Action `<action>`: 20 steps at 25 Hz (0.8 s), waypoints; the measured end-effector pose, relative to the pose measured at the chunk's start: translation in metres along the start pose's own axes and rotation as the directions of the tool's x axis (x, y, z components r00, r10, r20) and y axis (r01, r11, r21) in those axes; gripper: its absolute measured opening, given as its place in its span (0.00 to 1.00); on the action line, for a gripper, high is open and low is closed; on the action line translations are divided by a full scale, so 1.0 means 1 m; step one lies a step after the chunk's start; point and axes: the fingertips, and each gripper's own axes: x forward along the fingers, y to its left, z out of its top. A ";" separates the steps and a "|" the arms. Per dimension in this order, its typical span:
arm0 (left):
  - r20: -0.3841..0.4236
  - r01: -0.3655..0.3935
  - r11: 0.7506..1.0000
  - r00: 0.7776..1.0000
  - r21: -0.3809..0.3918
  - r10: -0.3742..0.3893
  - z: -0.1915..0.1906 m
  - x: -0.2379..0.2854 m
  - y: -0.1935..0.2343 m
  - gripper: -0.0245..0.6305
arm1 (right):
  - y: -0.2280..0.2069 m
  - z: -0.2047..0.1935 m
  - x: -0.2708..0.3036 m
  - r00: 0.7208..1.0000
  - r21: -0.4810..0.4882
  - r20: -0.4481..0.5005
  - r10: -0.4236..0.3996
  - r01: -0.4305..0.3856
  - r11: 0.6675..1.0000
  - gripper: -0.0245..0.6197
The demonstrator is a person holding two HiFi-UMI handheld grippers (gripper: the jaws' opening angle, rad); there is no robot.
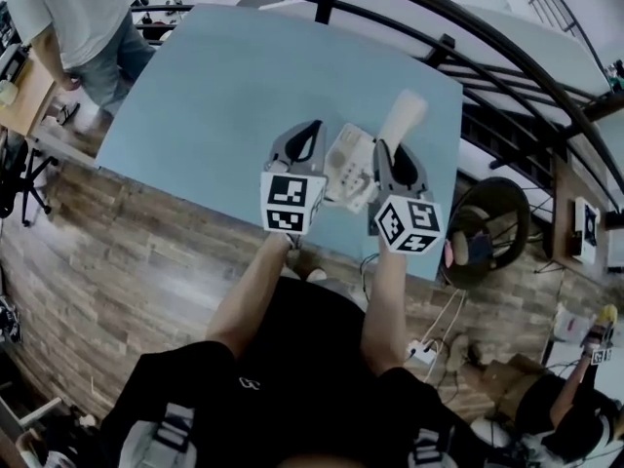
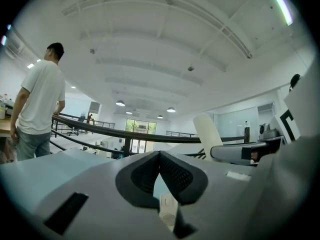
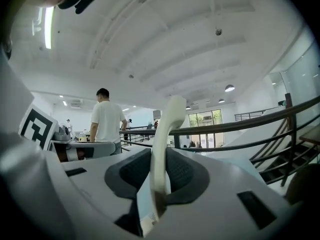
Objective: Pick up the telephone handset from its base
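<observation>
Nearest us, the right gripper view shows what the head view cannot: our right gripper (image 3: 159, 156) is clamped on the cream telephone handset (image 3: 167, 129), which stands upright. Our left gripper (image 2: 160, 156) pinches a white ribbed edge, apparently the telephone base (image 1: 351, 164), above the blue table (image 1: 214, 96). Open tabletop runs to the far edge, and a black railing (image 1: 487, 57) curves along the right.

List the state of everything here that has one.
Right gripper, shut on the handset.
Left gripper, shut, tips together.
Handset, off the base.
Base, without handset, between the grippers.
Person, standing.
</observation>
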 end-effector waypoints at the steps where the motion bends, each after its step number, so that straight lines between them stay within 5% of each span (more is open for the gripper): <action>1: 0.006 0.003 1.000 1.000 0.003 -0.003 0.003 0.001 -0.002 0.04 | -0.002 0.004 -0.001 1.000 -0.005 0.008 -0.006 0.006 1.000 0.16; 20: 0.010 -0.014 1.000 1.000 0.006 0.014 0.003 -0.007 0.001 0.04 | -0.005 0.004 -0.008 0.999 -0.070 -0.002 -0.052 0.052 0.996 0.16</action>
